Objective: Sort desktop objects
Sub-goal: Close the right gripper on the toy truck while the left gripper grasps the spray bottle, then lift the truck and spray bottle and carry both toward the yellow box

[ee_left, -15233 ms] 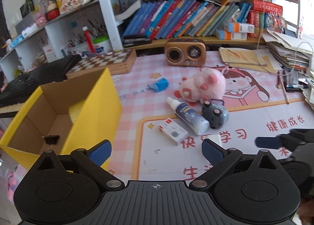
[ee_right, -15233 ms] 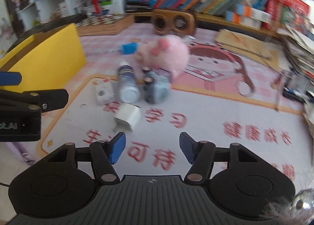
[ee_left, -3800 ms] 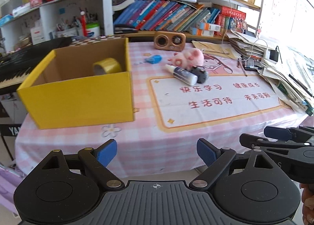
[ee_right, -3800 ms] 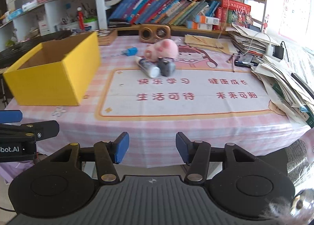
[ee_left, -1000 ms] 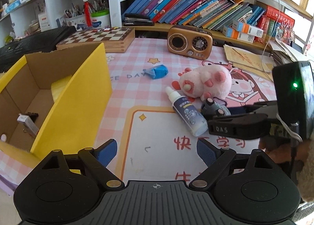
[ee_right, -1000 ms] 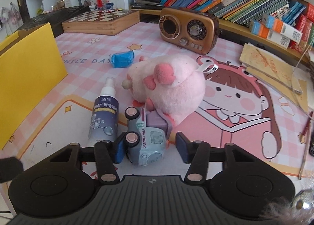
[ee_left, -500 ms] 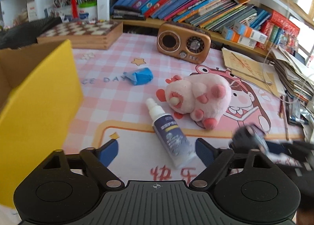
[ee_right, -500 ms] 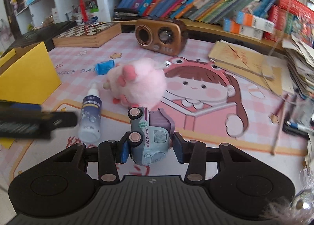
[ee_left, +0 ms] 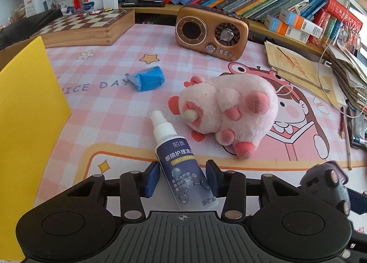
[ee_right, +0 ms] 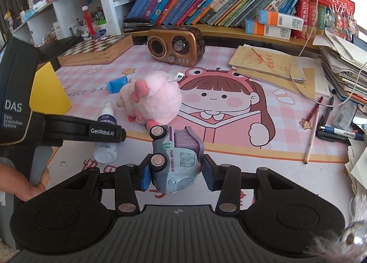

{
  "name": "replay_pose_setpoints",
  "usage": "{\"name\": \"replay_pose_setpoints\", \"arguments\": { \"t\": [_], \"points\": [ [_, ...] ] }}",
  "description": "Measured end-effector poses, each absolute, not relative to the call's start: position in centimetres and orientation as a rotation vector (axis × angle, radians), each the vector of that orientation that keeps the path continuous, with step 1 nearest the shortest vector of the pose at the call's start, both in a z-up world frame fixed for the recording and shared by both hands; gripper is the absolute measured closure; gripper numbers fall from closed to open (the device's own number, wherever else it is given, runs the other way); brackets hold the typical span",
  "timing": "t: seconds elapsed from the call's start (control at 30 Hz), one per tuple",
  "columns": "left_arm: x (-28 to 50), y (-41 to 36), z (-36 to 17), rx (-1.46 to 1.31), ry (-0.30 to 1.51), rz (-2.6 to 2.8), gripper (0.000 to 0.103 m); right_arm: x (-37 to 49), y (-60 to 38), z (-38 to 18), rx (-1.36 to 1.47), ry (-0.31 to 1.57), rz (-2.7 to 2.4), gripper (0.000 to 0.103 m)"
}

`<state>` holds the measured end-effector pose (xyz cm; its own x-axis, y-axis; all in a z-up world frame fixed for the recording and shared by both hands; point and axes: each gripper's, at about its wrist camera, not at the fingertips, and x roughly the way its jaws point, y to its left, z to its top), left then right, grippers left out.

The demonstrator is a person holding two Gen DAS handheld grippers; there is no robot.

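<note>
Clearly, the main risk lies at the left gripper (ee_left: pixel 182 179): its blue pads straddle the lens-cleaner spray bottle (ee_left: pixel 181 164) with a gap visible on both sides, so nothing is gripped yet, and since the bottle is round and lies on its side on the desk mat (ee_left: pixel 286 155), it could be rolled away or squeezed out if the jaws are closed off-centre. The bottle is white-capped with a dark blue label, cap pointing to the far side, just near of the pink plush toy (ee_left: pixel 229 111). The toy truck (ee_right: pixel 175 162) is clamped nose-down in the right gripper (ee_right: pixel 176 174), held only by its sides, and could be twisted loose. The yellow cardboard box (ee_left: pixel 25 111) stands at the left.
</note>
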<state>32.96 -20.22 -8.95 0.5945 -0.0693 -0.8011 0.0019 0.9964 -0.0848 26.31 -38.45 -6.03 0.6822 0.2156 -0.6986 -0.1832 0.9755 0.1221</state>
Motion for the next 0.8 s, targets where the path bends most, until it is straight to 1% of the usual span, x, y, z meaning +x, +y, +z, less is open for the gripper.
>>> {"name": "replay_pose_setpoints", "arguments": {
  "t": [0.03, 0.07, 0.1, 0.3, 0.47, 0.8],
  "points": [
    [33.0, -20.2, -9.0, -0.067, 0.934, -0.039, 0.066, 26.3, -38.4, -6.0, 0.045, 0.791, 0.223, 0.062],
    [33.0, -20.1, -9.1, -0.056, 0.936, -0.039, 0.070, 26.3, -38.4, -6.1, 0.046, 0.792, 0.222, 0.062],
    [33.0, -20.1, -9.1, -0.039, 0.934, -0.042, 0.071, 26.3, -38.4, -6.1, 0.047, 0.793, 0.224, 0.062],
    [32.7, -20.0, -9.1, 0.029, 0.923, -0.066, 0.072, 26.3, -38.2, -6.0, 0.039, 0.791, 0.233, 0.062],
    [31.7, -18.1, -8.4, -0.057, 0.917, -0.049, 0.072, 26.1, -38.4, -5.7, 0.038, 0.778, 0.221, 0.062],
    [27.6, -15.4, -3.9, -0.197, 0.842, -0.109, 0.072, 24.3, -37.7, -4.8, 0.053, 0.757, 0.215, 0.062]
  ]
}}
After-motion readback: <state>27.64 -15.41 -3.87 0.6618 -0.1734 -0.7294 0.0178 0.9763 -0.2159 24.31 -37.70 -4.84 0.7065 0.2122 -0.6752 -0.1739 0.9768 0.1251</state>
